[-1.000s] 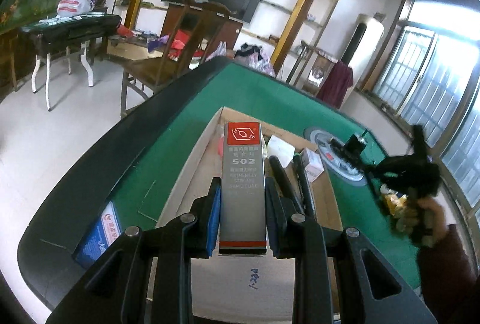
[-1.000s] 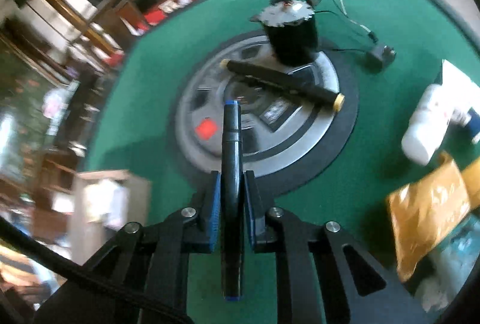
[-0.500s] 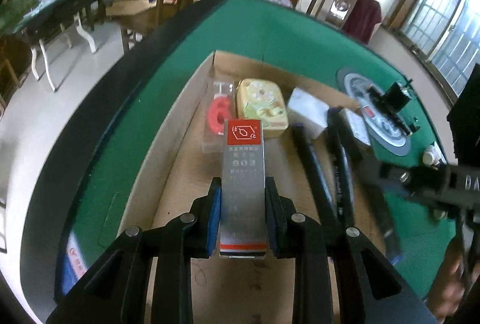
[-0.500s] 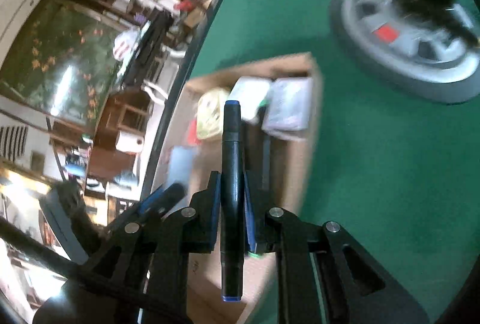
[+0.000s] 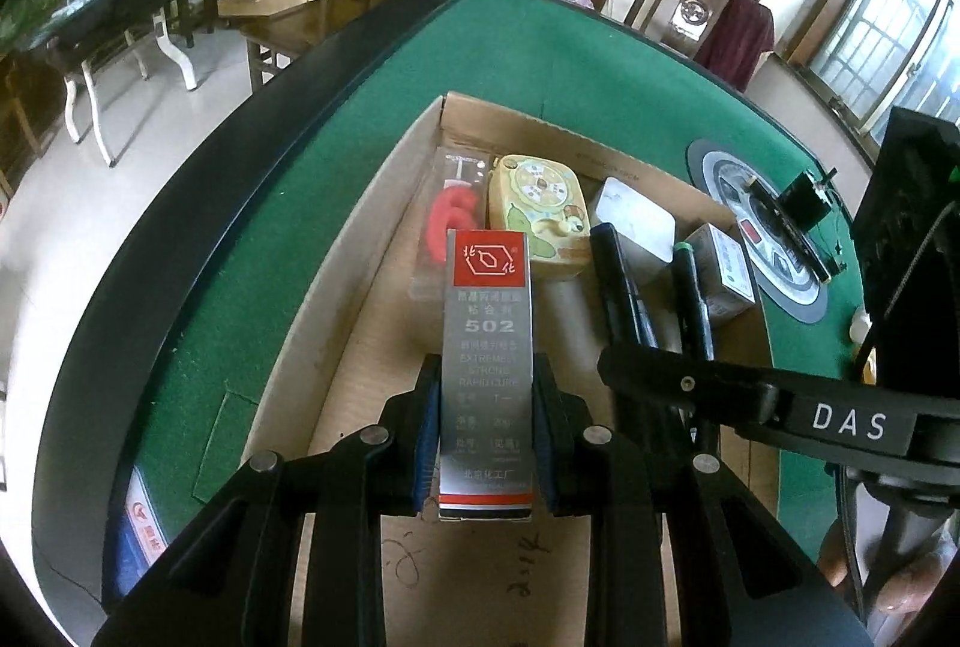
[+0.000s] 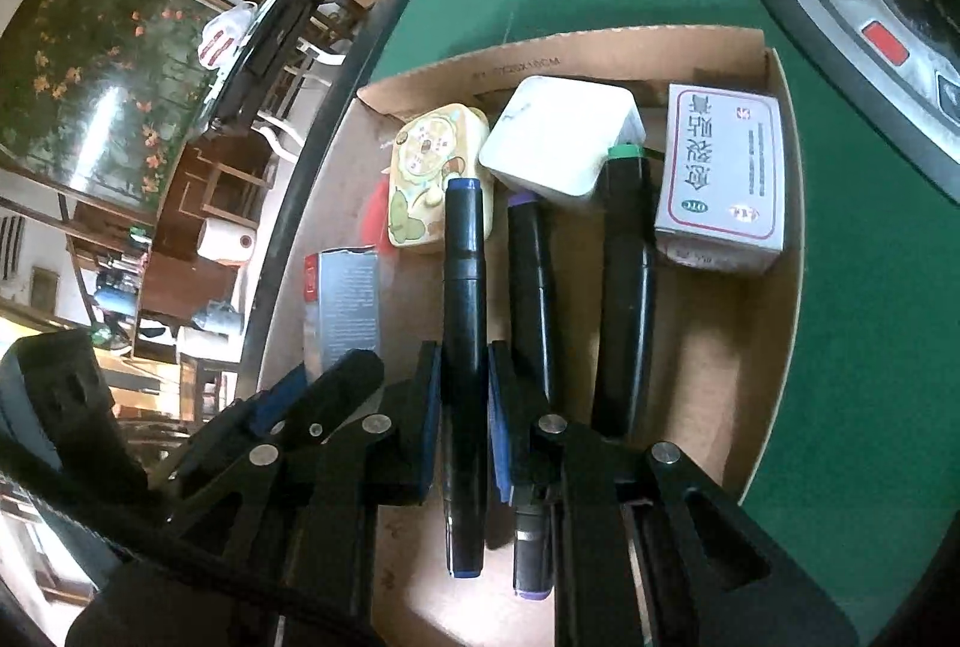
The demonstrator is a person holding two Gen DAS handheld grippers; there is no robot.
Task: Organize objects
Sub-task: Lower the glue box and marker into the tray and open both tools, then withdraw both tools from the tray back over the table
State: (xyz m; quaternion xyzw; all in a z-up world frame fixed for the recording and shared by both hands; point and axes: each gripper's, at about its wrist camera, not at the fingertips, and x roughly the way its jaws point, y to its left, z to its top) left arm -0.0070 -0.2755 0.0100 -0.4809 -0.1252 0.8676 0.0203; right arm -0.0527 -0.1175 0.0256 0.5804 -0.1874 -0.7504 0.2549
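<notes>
My left gripper [image 5: 485, 407] is shut on a grey and red 502 glue box [image 5: 487, 347], held over the left part of the open cardboard box [image 5: 384, 251]. My right gripper [image 6: 465, 395] is shut on a black marker with a blue cap [image 6: 462, 287], low over the same cardboard box [image 6: 780, 323], left of two black markers [image 6: 531, 275] lying in it. The glue box also shows in the right wrist view [image 6: 345, 305], and the right gripper's frame in the left wrist view [image 5: 750, 395].
In the box lie a yellow cartoon case [image 5: 537, 215], a red-item pack [image 5: 450, 221], a white block [image 5: 633, 221] and a medicine carton [image 6: 720, 173]. A round grey console [image 5: 774, 239] carries a black motor [image 5: 807, 200] on the green table [image 5: 336, 155].
Both grippers have moved over the cardboard box. The right gripper swung from the grey console to the box with its marker and came down beside the lying markers. The left gripper lowered with the glue box.
</notes>
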